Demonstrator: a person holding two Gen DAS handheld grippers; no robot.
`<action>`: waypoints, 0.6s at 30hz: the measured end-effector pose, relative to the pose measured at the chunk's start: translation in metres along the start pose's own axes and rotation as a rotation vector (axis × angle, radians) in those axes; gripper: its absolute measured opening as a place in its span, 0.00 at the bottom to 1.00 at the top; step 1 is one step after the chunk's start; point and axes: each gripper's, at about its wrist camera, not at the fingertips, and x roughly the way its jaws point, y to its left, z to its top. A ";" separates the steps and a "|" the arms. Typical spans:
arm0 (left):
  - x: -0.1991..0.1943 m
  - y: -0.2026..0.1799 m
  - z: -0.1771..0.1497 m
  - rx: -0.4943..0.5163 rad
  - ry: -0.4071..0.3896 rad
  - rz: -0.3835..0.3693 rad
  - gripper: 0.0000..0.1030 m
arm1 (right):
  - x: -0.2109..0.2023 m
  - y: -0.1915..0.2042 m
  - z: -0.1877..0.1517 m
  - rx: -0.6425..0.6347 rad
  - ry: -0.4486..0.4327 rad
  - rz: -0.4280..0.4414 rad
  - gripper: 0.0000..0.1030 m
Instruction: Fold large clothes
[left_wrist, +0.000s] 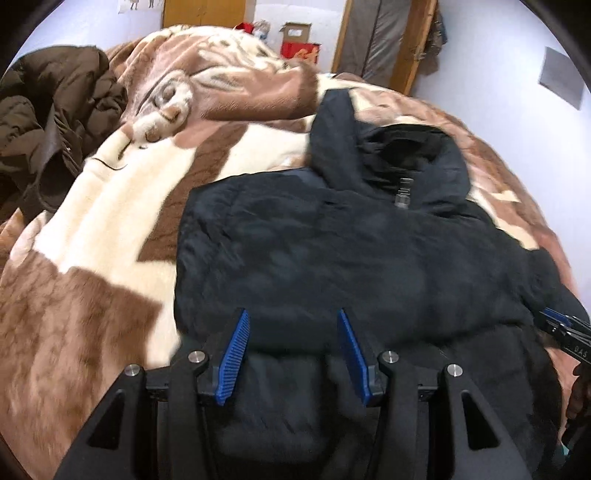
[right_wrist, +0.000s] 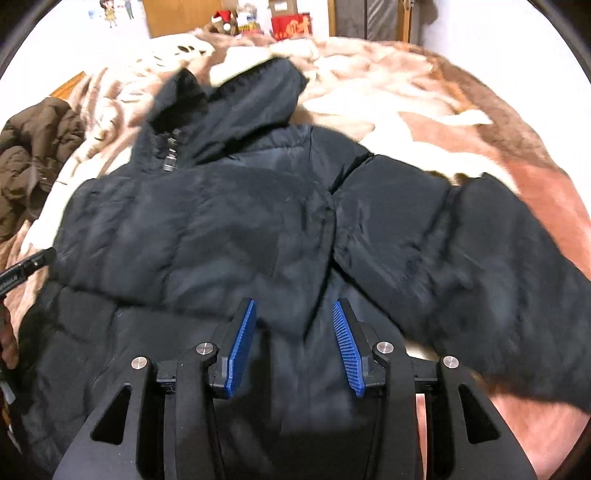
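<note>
A dark navy hooded puffer jacket (left_wrist: 332, 251) lies front up on the bed, hood at the far end, zipper pull (left_wrist: 403, 192) at the collar. My left gripper (left_wrist: 293, 317) is open over its lower left part, with fabric between and under the blue pads. In the right wrist view the jacket (right_wrist: 221, 229) fills the middle, and one sleeve (right_wrist: 480, 251) stretches out to the right. My right gripper (right_wrist: 293, 308) is open over the lower middle of the jacket. The right gripper's tip shows at the left wrist view's right edge (left_wrist: 561, 325).
A brown and cream plush blanket (left_wrist: 110, 229) covers the bed. A brown puffer coat (left_wrist: 48, 125) is heaped at the far left. Red boxes (left_wrist: 299, 48) and a wooden door frame (left_wrist: 417, 44) stand by the far wall.
</note>
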 end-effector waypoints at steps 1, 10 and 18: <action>-0.011 -0.006 -0.006 0.008 -0.006 -0.010 0.50 | -0.013 0.000 -0.008 0.006 -0.014 0.005 0.43; -0.096 -0.056 -0.066 0.049 -0.026 -0.089 0.50 | -0.108 0.006 -0.073 0.055 -0.091 0.001 0.43; -0.135 -0.089 -0.096 0.104 -0.028 -0.121 0.50 | -0.146 -0.005 -0.109 0.105 -0.114 0.006 0.43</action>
